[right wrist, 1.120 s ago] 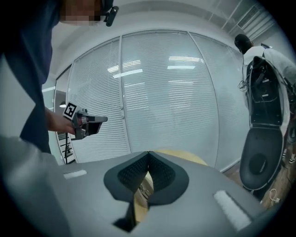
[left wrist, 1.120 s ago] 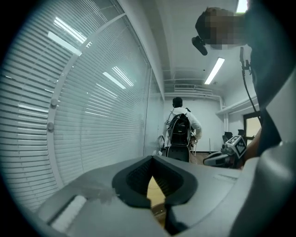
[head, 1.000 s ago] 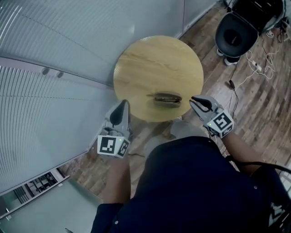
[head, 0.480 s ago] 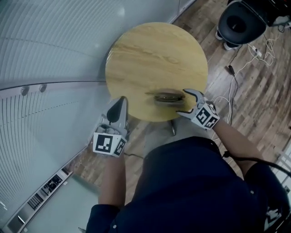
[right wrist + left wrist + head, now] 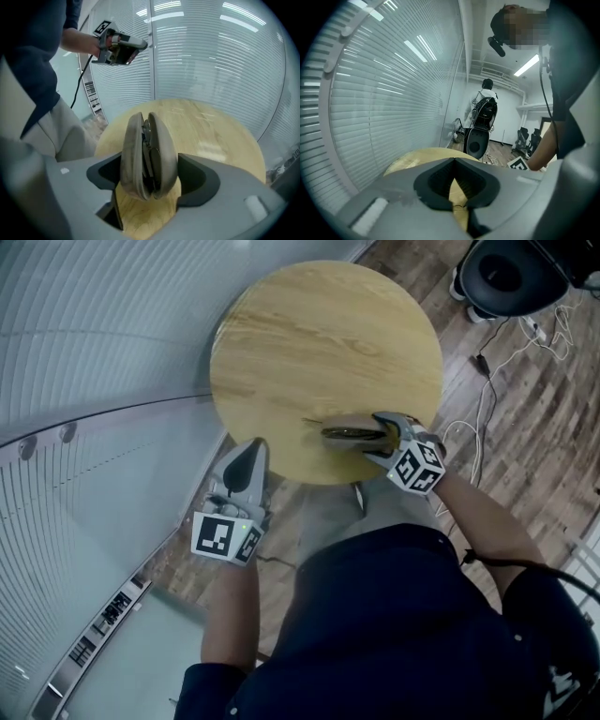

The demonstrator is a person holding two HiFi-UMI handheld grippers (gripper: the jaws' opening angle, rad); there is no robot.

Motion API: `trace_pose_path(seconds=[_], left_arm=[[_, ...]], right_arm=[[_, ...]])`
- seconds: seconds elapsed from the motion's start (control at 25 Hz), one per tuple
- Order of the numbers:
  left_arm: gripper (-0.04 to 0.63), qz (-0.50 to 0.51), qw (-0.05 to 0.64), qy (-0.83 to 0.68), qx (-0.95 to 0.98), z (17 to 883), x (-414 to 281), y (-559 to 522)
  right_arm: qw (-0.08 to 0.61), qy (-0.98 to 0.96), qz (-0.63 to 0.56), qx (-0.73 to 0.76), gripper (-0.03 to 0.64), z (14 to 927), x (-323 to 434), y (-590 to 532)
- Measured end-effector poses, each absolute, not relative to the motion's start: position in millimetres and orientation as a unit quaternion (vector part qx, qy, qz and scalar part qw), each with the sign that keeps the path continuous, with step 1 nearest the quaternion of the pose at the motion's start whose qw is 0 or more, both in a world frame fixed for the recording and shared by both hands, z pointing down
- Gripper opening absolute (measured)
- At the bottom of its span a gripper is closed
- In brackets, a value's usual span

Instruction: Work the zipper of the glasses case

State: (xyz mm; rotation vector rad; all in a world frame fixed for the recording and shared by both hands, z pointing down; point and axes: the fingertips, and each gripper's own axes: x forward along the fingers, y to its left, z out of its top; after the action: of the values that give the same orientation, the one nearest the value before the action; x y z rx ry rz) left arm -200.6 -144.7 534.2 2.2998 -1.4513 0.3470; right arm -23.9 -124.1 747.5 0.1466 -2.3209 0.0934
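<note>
A grey-brown glasses case [image 5: 349,433] lies near the front edge of the round wooden table [image 5: 319,343]. Its two halves gape slightly, with glasses showing inside [image 5: 147,154]. My right gripper [image 5: 377,435] straddles the case's right end, one jaw on each side. In the right gripper view [image 5: 151,183] the jaws are closing and the pads stand close to the shell without clearly pressing it. My left gripper [image 5: 250,451] is shut and empty, held off the table's front-left edge; it also shows up raised in the right gripper view [image 5: 119,47]. The left gripper [image 5: 454,161] points over the table top.
A glass wall with blinds [image 5: 94,352] curves along the left. A black round chair base [image 5: 511,273] and cables [image 5: 487,362] lie on the wooden floor at the right. A person [image 5: 485,101] stands far off in the room.
My right gripper opened wide, moved left onto the table and came round the case's end. The left gripper has stayed shut beside the table edge.
</note>
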Motion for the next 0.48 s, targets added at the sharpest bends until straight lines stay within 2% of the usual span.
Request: trace_pose_path(seconds=[0.08,0.36,0.48], left_arm=[[0.002,0.122,0.197,-0.522,0.821,529.1,-203.3,-143.2],[0.002,0.126,0.198,-0.539,0.809,520.7,-216.9,-135.9],[0.002,0.137,0.207,-0.541,0.803,527.1,-221.5,-128.6]], right_arm=[[0.399,-0.914,0.038,0.062,0.308,743.7,-22.9,-126.8],[0.456,-0.888,0.051,0.023,0.333,774.7,-36.1,-126.4],[0.450,-0.891,0.058,0.015,0.333,779.6,-48.2,-126.6]])
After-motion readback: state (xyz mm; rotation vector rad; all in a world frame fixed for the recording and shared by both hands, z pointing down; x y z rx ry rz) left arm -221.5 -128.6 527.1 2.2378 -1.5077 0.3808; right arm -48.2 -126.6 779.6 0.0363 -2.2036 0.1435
